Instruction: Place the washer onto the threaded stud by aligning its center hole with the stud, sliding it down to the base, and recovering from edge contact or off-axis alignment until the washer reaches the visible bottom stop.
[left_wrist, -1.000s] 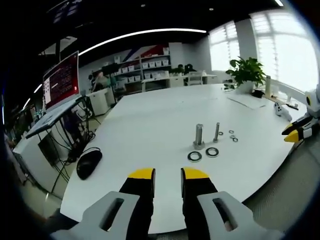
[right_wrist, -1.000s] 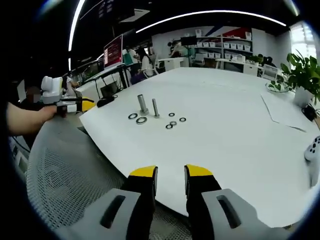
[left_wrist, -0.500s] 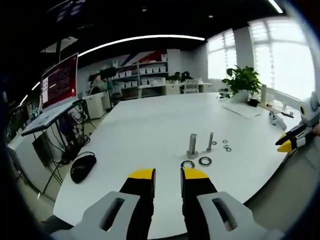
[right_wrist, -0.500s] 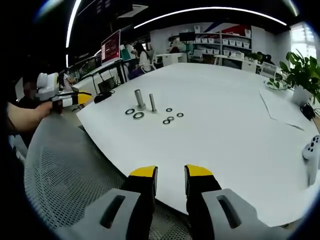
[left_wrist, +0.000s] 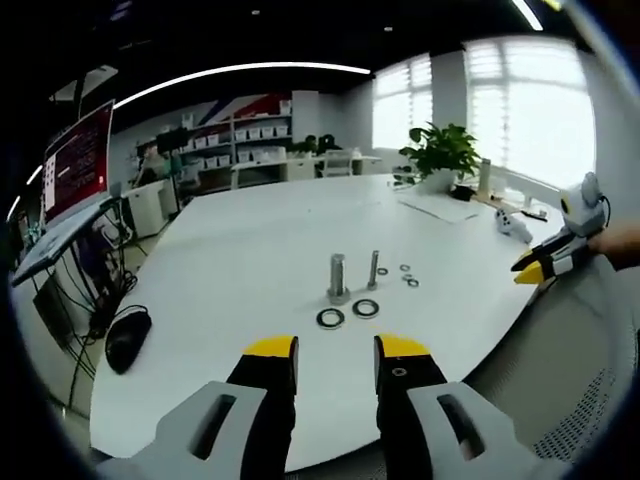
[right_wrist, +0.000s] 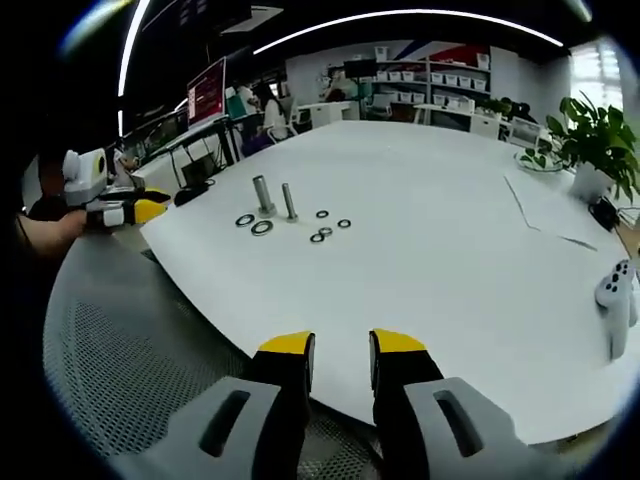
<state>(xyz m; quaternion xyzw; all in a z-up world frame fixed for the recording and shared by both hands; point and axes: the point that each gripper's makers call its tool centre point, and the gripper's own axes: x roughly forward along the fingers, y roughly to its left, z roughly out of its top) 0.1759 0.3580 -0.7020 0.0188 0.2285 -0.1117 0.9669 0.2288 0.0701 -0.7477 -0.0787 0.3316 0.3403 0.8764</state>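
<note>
On the white table (left_wrist: 240, 260) stand a thick threaded stud (left_wrist: 338, 278) and a thinner stud (left_wrist: 373, 270). Two large washers (left_wrist: 330, 318) (left_wrist: 366, 308) lie flat just in front of them, and small washers (left_wrist: 405, 268) lie beyond. My left gripper (left_wrist: 337, 350) is open and holds nothing, short of the table's near edge. The right gripper view has the thick stud (right_wrist: 263, 193), the thin stud (right_wrist: 289, 200), the large washers (right_wrist: 263, 227) and the small washers (right_wrist: 322, 213) far ahead. My right gripper (right_wrist: 340, 345) is open and holds nothing. A hand holds each gripper off the table: the right gripper (left_wrist: 540, 265), the left gripper (right_wrist: 140, 210).
A black mouse (left_wrist: 128, 338) lies at the table's left. A potted plant (left_wrist: 440, 150), a sheet of paper (right_wrist: 545, 205) and a white controller (right_wrist: 612, 295) sit on the far side. A grey mesh chair (right_wrist: 120, 380) is below the table edge. Desks, a monitor (left_wrist: 75, 165) and shelves stand behind.
Both views have shifted with the hands, so the studs and washers sit elsewhere in the picture. My left gripper's jaws stand slightly wider apart. The parts on the table have not moved.
</note>
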